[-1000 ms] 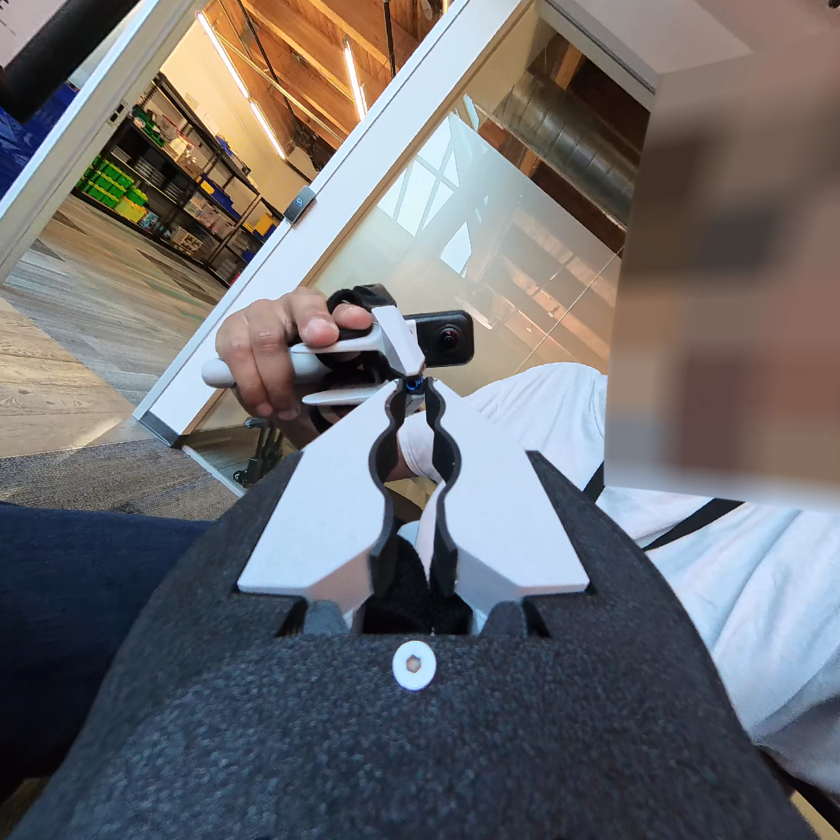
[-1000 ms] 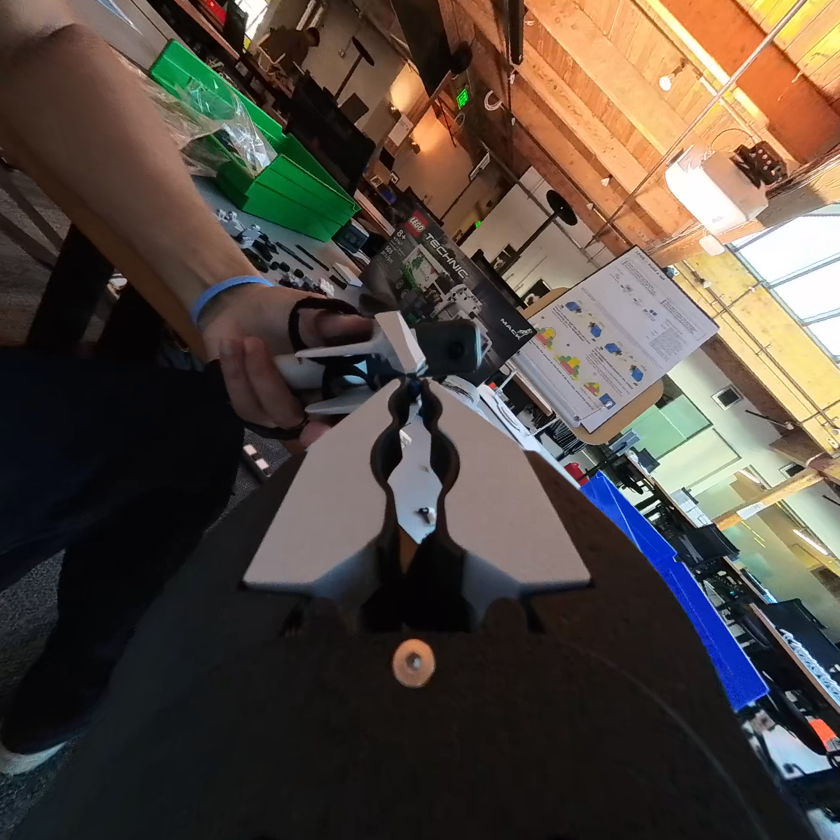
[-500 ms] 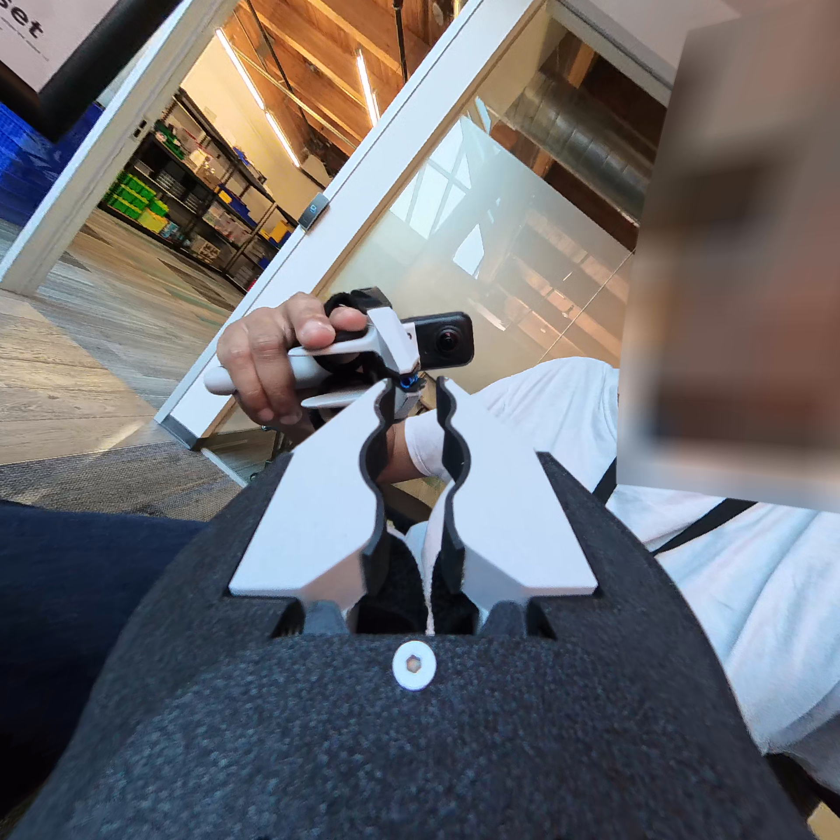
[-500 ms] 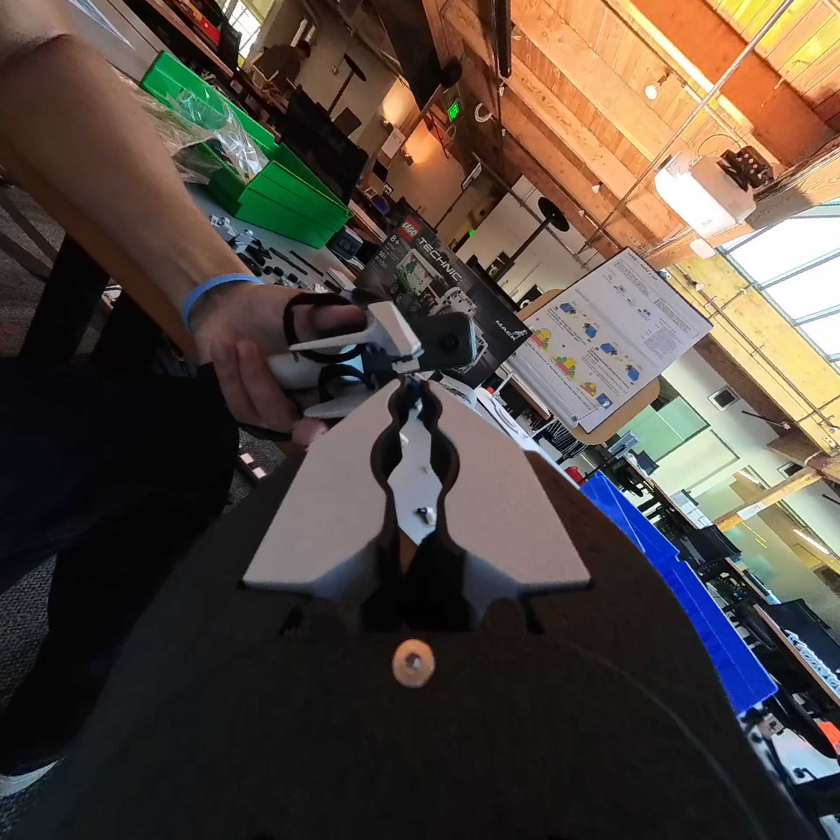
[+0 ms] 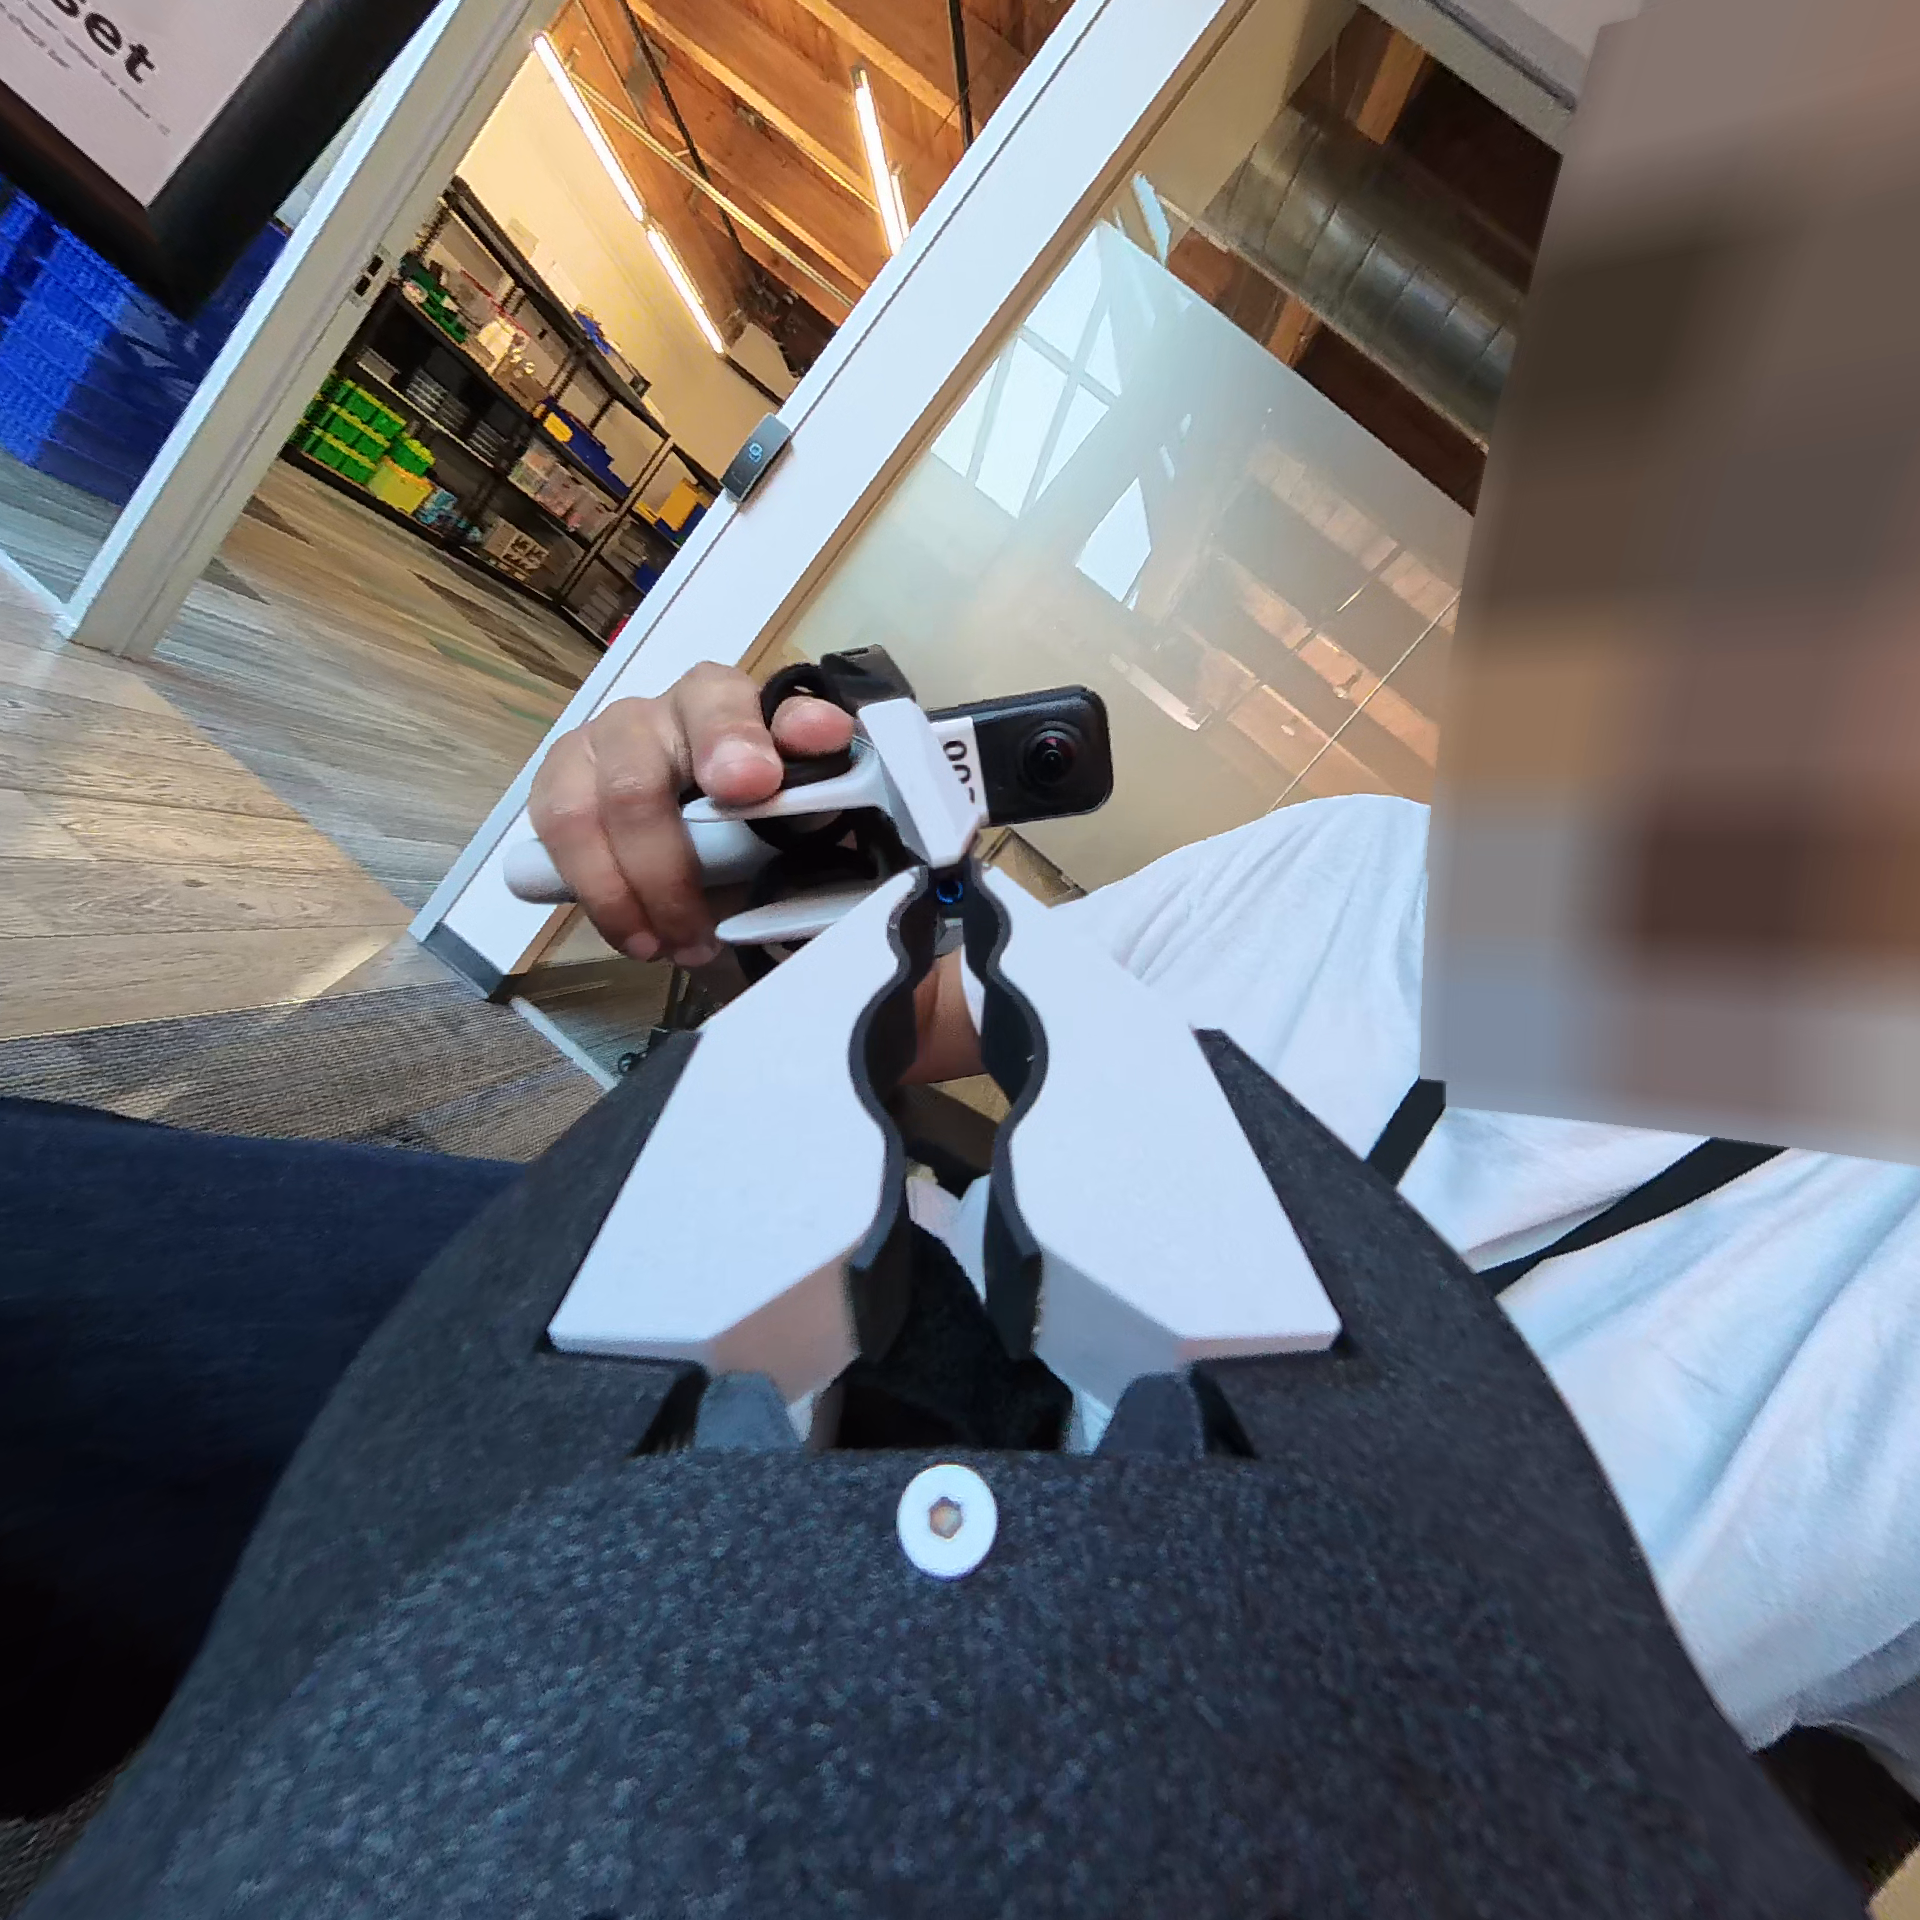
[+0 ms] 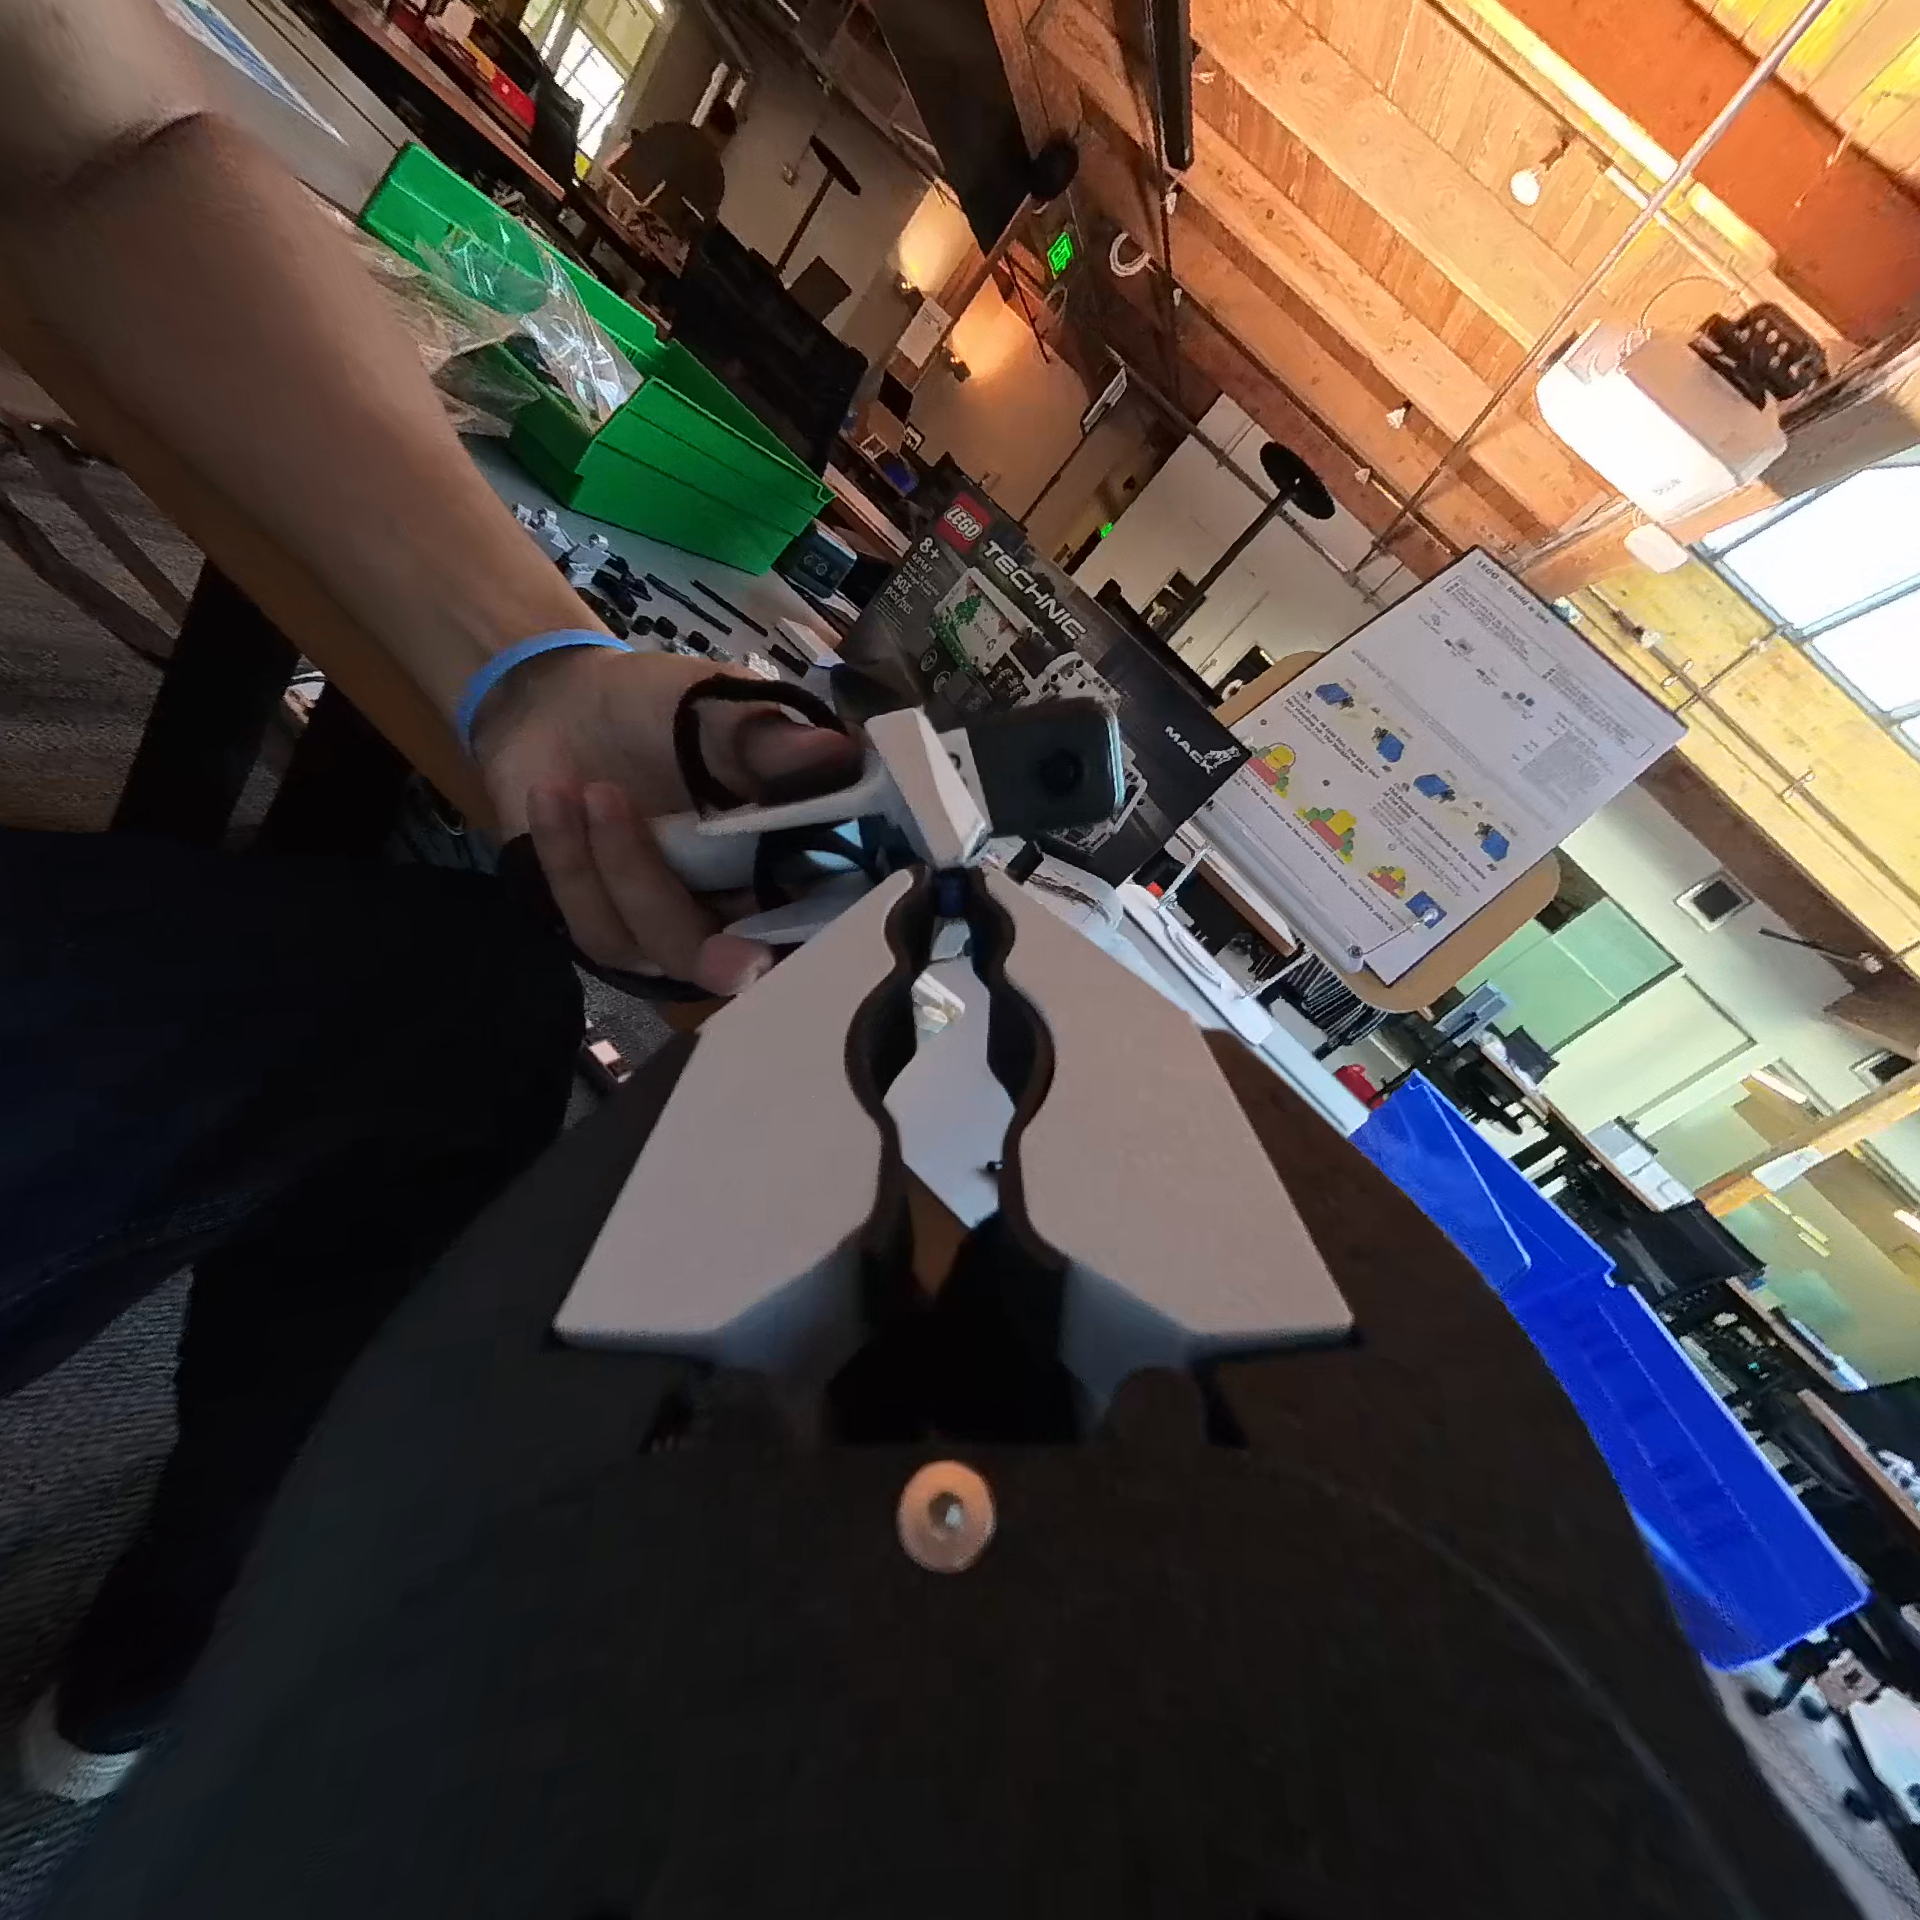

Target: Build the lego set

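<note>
My two grippers point at each other, tip to tip, held up in the air in front of a person. In the left wrist view my left gripper has its jaws closed on a small blue piece. The right gripper's handle and camera face it, held by a hand. In the right wrist view my right gripper is shut on the same blue piece. The left gripper's handle and camera sit just beyond, in a hand with a blue wristband.
A grey table lies behind, with loose dark and white Lego parts, green bins, the set's box and an instruction board. A blue bin is at the right. The person's white shirt fills the left view's right side. Left and right tips are no more than a few centimetres apart.
My left gripper was shut on the blue piece, opened half a second ago, and has closed on it again. My right gripper stayed shut. Both views tilted slightly.
</note>
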`<state>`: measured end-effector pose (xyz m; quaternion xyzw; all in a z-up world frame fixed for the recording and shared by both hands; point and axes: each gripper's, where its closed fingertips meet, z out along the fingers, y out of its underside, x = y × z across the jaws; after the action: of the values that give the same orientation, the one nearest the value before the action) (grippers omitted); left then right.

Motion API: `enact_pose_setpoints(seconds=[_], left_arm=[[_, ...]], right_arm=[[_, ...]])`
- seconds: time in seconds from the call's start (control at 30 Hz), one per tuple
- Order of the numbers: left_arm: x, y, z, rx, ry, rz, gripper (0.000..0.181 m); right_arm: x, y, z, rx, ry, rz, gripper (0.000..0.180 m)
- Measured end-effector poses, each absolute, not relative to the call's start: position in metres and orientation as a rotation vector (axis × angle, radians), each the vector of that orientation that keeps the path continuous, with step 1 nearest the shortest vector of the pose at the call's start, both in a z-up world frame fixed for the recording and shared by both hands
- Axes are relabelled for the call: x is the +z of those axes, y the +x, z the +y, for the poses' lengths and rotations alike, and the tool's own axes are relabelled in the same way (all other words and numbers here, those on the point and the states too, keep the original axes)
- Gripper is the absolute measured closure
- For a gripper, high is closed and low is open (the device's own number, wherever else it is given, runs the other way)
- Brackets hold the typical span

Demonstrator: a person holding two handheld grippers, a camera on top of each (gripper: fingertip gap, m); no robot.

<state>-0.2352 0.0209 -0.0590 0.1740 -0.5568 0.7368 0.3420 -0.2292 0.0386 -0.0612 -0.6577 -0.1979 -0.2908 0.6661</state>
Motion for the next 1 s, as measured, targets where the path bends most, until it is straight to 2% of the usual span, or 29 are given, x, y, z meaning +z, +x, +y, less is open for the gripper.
enact_pose_setpoints(seconds=[0.27,0.57,1.0], left_arm=[[-0.06,-0.233,0.022,1.912,0.467,-1.445,0.18],[-0.058,-0.229,0.028,1.92,0.464,-1.429,0.18],[-0.059,-0.23,0.026,1.924,0.46,-1.459,0.18]], right_arm=[[-0.063,-0.23,0.04,-0.612,-1.512,-0.395,0.167],[-0.057,-0.222,0.028,-0.62,-1.527,-0.351,0.167],[-0.063,-0.224,0.032,-0.645,-1.571,-0.381,0.177]])
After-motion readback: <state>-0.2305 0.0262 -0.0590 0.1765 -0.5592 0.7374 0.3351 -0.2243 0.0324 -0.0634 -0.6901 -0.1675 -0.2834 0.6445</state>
